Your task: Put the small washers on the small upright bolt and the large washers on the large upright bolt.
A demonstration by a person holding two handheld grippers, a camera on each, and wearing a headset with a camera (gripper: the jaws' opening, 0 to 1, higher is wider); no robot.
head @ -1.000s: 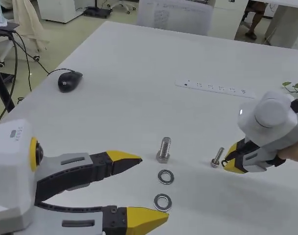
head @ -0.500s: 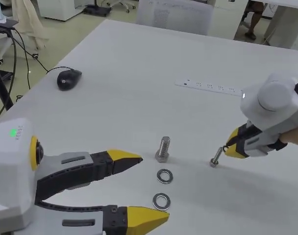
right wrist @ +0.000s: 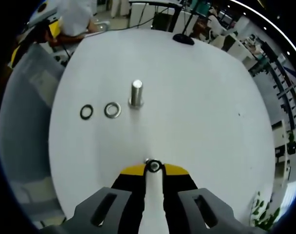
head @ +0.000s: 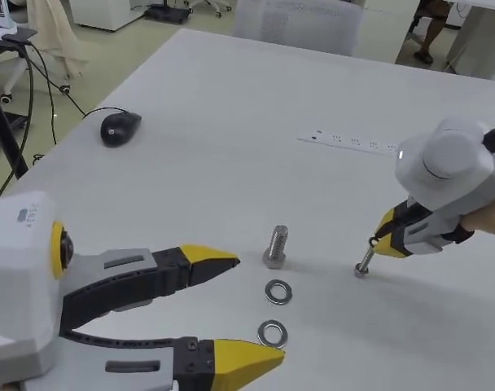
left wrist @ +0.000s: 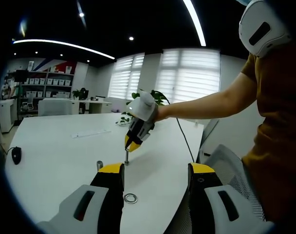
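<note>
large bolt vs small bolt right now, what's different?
The large bolt is much thicker than the small bolt. The large bolt stands free and upright; the small bolt leans, with the right claw shut at its tip on what looks like a small washer. Both are silvery and stand head-down on the white table.

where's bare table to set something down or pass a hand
Free: the stretch of table between the mouse, the power strip and the large bolt; also the near right side, below the small bolt. Crowded: near centre, where two washers lie between large bolt and open left gripper, and around the right gripper holding a small washer at the small bolt.
</note>
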